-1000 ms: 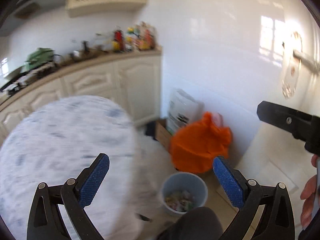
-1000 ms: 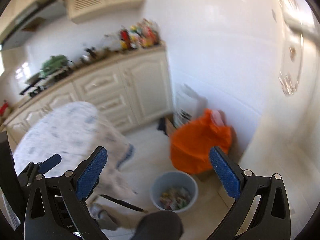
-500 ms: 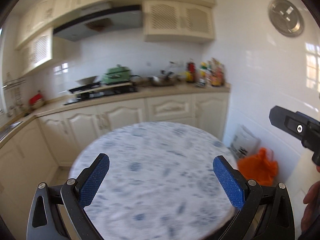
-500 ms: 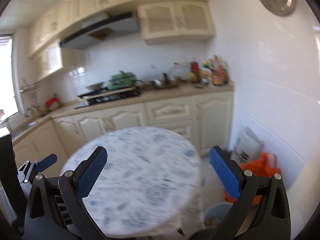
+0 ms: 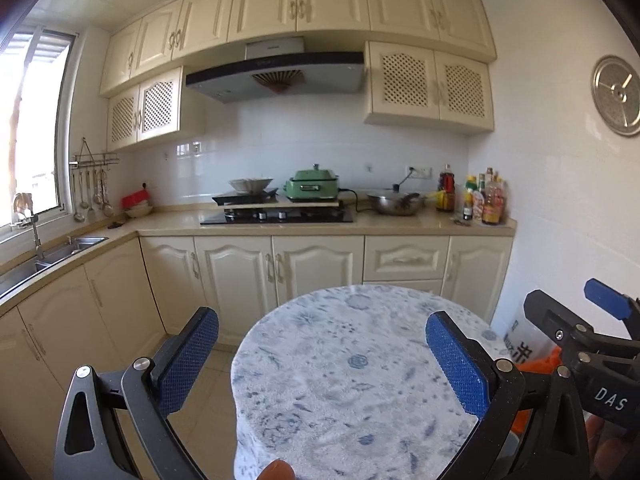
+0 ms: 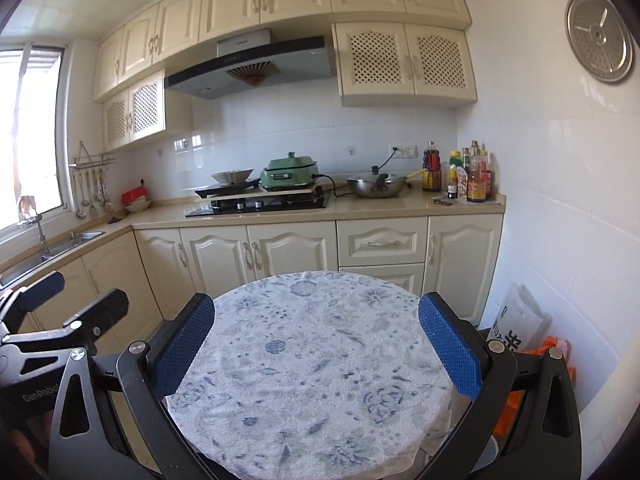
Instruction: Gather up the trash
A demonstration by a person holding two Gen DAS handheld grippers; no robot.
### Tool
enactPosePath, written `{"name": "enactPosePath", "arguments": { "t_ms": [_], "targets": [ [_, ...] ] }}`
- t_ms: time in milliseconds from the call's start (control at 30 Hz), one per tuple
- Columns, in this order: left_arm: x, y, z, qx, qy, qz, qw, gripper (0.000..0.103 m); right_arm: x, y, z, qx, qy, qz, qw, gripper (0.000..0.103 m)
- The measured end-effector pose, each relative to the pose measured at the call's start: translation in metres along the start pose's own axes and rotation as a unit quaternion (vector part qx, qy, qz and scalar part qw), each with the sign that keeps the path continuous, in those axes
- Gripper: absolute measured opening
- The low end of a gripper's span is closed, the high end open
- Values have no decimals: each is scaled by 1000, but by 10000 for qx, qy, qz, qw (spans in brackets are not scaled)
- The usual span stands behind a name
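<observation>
From the left wrist view, the left gripper (image 5: 320, 364) is held level over one round desk (image 5: 352, 380) covered by a blue-and-white flowered cloth, its two blue fingers (image 5: 188, 360) wide apart with nothing between them. The right gripper (image 5: 600, 344) pokes in at the right edge, only partly seen. No loose trash shows on the desk; just past its right rim a scrap of one orange bag (image 5: 536, 364) and one white printed bag (image 5: 520, 340) peep out, mostly hidden by the gripper frames. A fingertip (image 5: 276, 472) is cut off at the bottom edge. From the right wrist view, the right gripper (image 6: 318, 344) also hangs over the desk (image 6: 312, 360) with its two fingers (image 6: 448, 348) spread and empty, and the left gripper (image 6: 60, 328) is cut off at the left. The white bag (image 6: 520, 324) leans on the tiled wall, the orange bag (image 6: 552, 348) behind it largely covered. Behind runs a cream kitchen counter (image 6: 400, 204) with one green cooker (image 6: 290, 174), one steel wok (image 6: 376, 186), a cluster of bottles (image 6: 460, 176), and one round metal disc (image 6: 598, 36) on the wall.
</observation>
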State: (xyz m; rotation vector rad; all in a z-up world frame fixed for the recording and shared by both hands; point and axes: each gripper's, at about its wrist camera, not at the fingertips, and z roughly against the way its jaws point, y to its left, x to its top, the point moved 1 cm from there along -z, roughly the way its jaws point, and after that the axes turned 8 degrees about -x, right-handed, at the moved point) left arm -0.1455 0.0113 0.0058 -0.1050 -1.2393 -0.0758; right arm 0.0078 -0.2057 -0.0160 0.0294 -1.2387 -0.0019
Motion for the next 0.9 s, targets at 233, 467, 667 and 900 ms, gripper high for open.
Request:
{"name": "enactPosePath", "arguments": {
  "t_ms": [233, 467, 667, 900],
  "targets": [
    [7, 13, -21, 42, -47, -35, 10000, 102, 3, 3, 6, -89, -122, 101, 9998, 103],
    [18, 26, -19, 31, -8, 76, 10000, 102, 1, 0, 6, -221, -119, 93, 9996, 103],
    [20, 23, -14, 105, -129, 133, 9998, 102, 0, 1, 1, -170, -72, 127, 9997, 103],
    [14, 18, -14, -17, -242, 179, 9995, 102, 1, 3, 0, -123, -65, 155, 9998, 103]
  ]
}}
